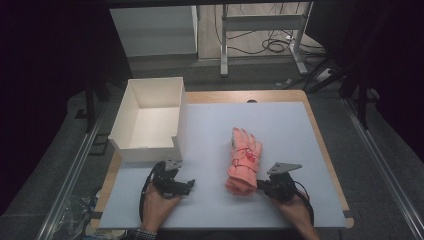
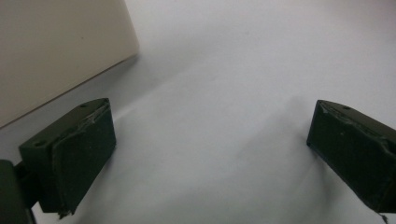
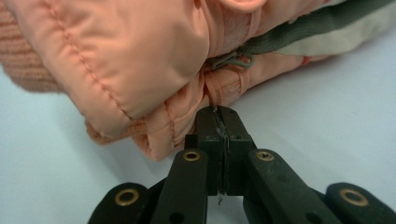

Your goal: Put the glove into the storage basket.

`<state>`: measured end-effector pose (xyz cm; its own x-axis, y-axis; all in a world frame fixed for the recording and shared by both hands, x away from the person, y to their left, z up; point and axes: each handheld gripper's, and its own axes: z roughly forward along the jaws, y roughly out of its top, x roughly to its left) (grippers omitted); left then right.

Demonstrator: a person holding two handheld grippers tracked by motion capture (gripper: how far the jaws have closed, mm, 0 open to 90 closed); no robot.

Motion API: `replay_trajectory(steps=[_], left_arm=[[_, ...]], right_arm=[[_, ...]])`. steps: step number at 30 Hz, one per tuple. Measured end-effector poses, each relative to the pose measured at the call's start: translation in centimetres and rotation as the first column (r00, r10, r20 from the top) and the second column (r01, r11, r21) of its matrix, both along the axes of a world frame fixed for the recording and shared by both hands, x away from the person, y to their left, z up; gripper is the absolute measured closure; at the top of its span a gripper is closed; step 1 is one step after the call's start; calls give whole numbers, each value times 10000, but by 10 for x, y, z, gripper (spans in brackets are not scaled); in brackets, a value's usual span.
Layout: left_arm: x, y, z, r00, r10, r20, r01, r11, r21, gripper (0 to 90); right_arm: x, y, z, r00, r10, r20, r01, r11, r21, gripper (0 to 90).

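Observation:
A salmon-pink padded glove (image 1: 244,160) lies on the white mat, fingers pointing away from me. Up close, the glove (image 3: 140,60) has a knit cuff and a grey strap. My right gripper (image 1: 260,185) is at the glove's near right edge. In the right gripper view its jaws (image 3: 218,112) are pressed together, with a fold of the pink fabric running into their tips. My left gripper (image 1: 190,184) rests low over the mat, left of the glove and just in front of the white box (image 1: 147,152). Nothing lies between the wide-apart jaws of the left gripper (image 2: 210,140).
The white open-topped box (image 2: 56,51) stands at the mat's far left, close to my left gripper. The white mat (image 1: 280,130) covers a wooden table. Beyond the table are a desk frame and cables on the floor.

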<state>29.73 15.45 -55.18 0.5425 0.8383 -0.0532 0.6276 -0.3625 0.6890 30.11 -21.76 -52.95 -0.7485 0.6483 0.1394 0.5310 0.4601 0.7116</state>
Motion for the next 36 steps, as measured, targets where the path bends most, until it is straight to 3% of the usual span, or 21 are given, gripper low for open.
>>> replay_trajectory(steps=[26, 36], left_arm=[[0, 0, 0, 10000, -5, -14, 5, 10000, 1, 12], [0, 0, 0, 10000, 27, -39, -28, 9999, -107, 9]], right_arm=[[12, 48, -4, 9990, 453, 12, -453, 9989, 146, 864], [12, 42, -2, 9988, 470, 111, -471, 9989, 45, 804]])
